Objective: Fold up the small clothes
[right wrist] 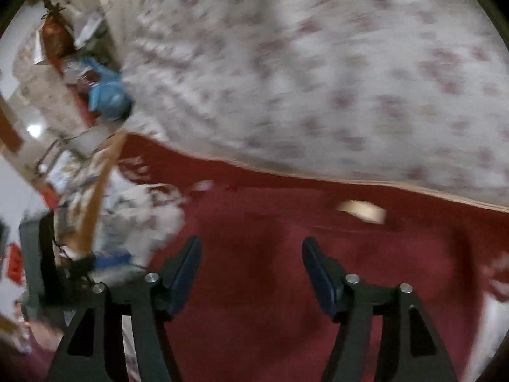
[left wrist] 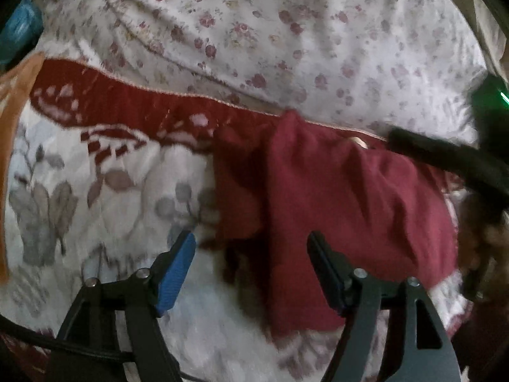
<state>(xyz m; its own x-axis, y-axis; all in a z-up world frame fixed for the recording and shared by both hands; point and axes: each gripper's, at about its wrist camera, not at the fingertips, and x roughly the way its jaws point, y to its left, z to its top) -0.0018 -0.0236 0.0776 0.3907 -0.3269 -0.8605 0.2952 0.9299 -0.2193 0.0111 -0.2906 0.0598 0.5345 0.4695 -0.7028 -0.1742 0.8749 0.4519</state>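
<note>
No legible writing was seen; a pale tag (right wrist: pixel 362 211) on the maroon garment (left wrist: pixel 343 210) was too blurred to read. From the left: a blue bag (left wrist: pixel 19 28), the floral bedspread (left wrist: pixel 95 191), then the garment lying folded on it. The left gripper (left wrist: pixel 251 251) and right gripper (right wrist: pixel 251 254) were held with jaws apart, nothing clamped, above the garment

Home bedroom, floral bedsheet (left wrist: pixel 318 31), patterned quilt (left wrist: pixel 95 191)
</note>
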